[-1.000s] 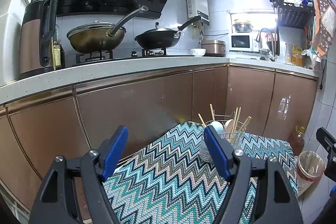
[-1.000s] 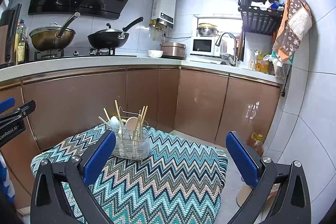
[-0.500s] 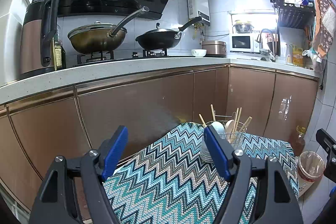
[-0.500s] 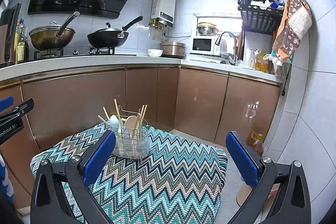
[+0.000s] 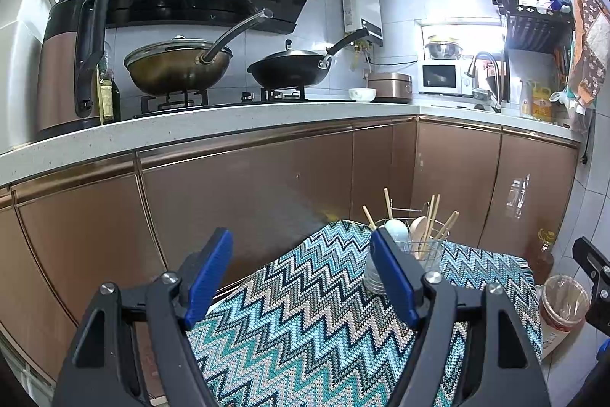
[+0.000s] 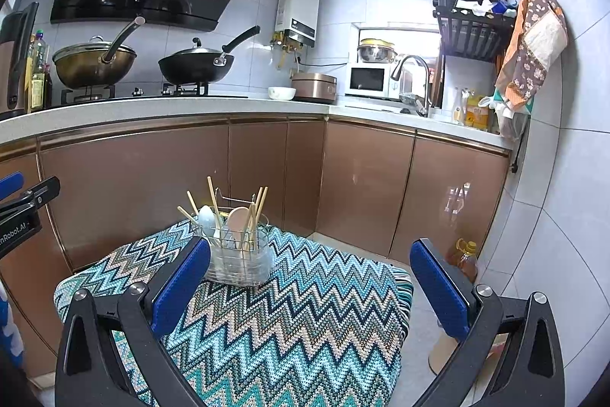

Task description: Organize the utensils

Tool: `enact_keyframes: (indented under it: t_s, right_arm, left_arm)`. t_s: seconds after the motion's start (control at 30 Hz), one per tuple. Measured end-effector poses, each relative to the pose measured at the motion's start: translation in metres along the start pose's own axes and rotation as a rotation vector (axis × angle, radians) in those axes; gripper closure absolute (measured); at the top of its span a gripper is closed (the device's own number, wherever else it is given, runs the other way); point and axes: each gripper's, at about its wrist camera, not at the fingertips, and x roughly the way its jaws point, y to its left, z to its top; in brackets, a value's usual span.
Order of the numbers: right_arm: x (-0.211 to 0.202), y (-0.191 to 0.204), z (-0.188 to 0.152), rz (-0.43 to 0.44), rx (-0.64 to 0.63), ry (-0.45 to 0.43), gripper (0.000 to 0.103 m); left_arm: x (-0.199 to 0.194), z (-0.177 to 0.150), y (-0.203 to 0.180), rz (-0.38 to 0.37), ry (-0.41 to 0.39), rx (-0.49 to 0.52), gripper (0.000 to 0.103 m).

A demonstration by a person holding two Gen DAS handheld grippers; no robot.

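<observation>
Grippers idle: left gripper (image 5: 301, 277) and right gripper (image 6: 310, 277) both wide open, empty; utensil holder (image 6: 238, 260) center frame on zigzag cloth (image 6: 305, 323).

At the right-wrist view's left edge, the left claw's body (image 6: 17, 224) reads "nRobot.AI", its start cut off.

black triangular-framed tongs (image 5: 301, 273) with blue ribbed pads (image 6: 182, 287) and silver screws (image 6: 483, 290)

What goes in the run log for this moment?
left claw: open, empty | right claw: open, empty | utensil holder: upright on zigzag cloth, chopsticks and spoons inside
</observation>
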Motion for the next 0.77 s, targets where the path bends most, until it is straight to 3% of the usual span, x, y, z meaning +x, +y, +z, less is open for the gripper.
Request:
enact_keyframes:
  t_s: [0.77]
  right_arm:
    - [0.0001,0.0011,-0.0015,-0.01,0.002,0.0,0.0]
  left_arm:
    - [0.0005,-0.0004,-0.0011,-0.002,0.0,0.002,0.03]
